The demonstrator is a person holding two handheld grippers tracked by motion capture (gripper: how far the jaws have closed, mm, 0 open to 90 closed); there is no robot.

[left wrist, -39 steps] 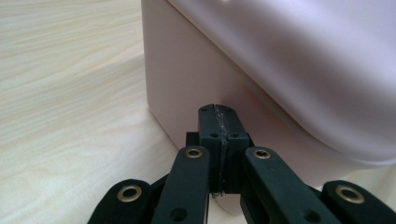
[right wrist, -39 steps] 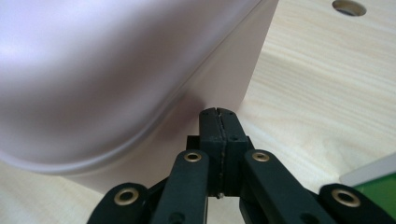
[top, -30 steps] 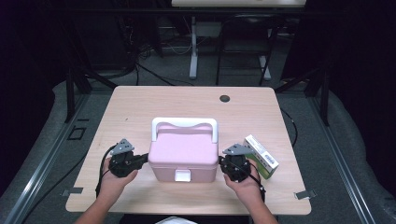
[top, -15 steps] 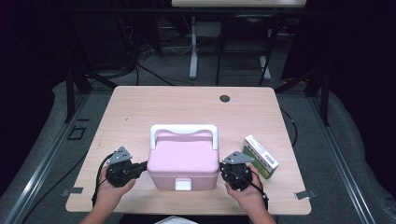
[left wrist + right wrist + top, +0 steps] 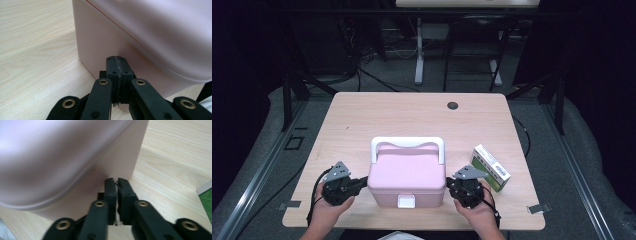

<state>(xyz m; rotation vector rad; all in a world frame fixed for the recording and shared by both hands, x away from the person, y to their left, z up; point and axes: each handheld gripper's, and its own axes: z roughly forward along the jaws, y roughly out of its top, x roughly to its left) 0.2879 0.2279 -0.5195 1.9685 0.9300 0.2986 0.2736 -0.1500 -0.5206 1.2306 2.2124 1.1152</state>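
Rounded, seemingly plastic pink box [image 5: 407, 172]

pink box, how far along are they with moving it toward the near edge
Done: the pink box has come noticeably closer to the near edge than a second ago, lid closed, handle folded back. In hand: the left gripper and right gripper, both shut, press its two sides. Left: any final placing; the green carton sits untouched beside it.

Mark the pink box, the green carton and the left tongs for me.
pink box [image 5: 407, 172], high view, middle of its lid.
green carton [image 5: 491, 167], high view, its white top face.
left tongs [image 5: 117, 65], left gripper view, shut tips against the box's side.
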